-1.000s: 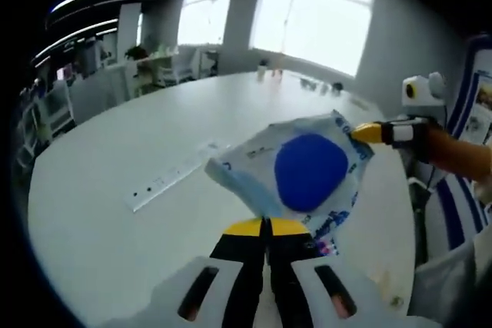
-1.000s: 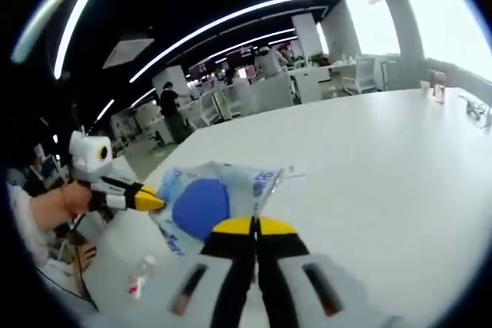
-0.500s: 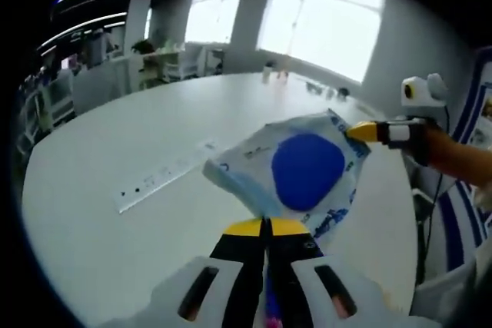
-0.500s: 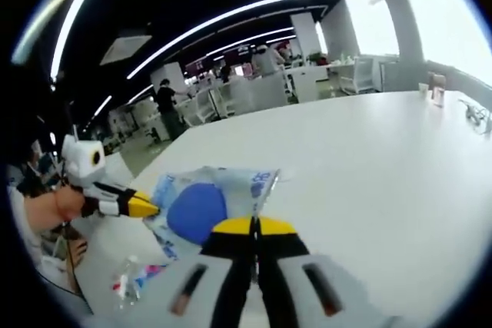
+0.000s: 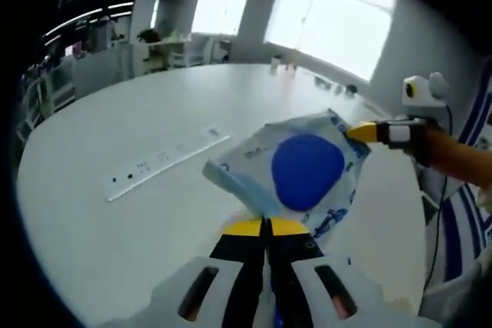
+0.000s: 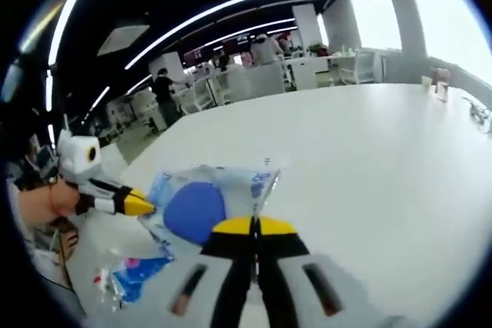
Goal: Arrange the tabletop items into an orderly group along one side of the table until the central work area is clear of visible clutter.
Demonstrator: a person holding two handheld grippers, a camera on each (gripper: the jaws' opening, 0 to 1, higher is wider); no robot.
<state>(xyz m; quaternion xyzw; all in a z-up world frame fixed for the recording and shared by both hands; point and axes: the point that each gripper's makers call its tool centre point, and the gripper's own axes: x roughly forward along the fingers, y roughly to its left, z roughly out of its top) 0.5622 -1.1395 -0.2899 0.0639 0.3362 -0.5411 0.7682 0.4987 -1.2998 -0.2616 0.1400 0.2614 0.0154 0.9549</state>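
Note:
A clear plastic bag [image 5: 307, 170] with a round blue thing inside hangs above the white table [image 5: 115, 113], stretched between both grippers. My left gripper [image 5: 265, 225] is shut on the bag's near edge. My right gripper [image 5: 361, 132] comes in from the right, shut on the bag's far corner. In the right gripper view the same bag [image 6: 196, 209] sits just past my right gripper [image 6: 254, 225], whose jaws are closed on its edge. My left gripper [image 6: 142, 205] pinches it from the left, with a hand behind it.
A long white strip with small dark marks [image 5: 165, 163] lies on the table to the left. A blue and red packet [image 6: 134, 274] lies on the table [image 6: 369, 159] below the bag. Small items [image 5: 338, 88] stand at the far edge. Desks and people fill the background.
Both grippers keep their hold on the bag. The views have shifted a little, and the blue and red packet on the table has come further into the right gripper view.

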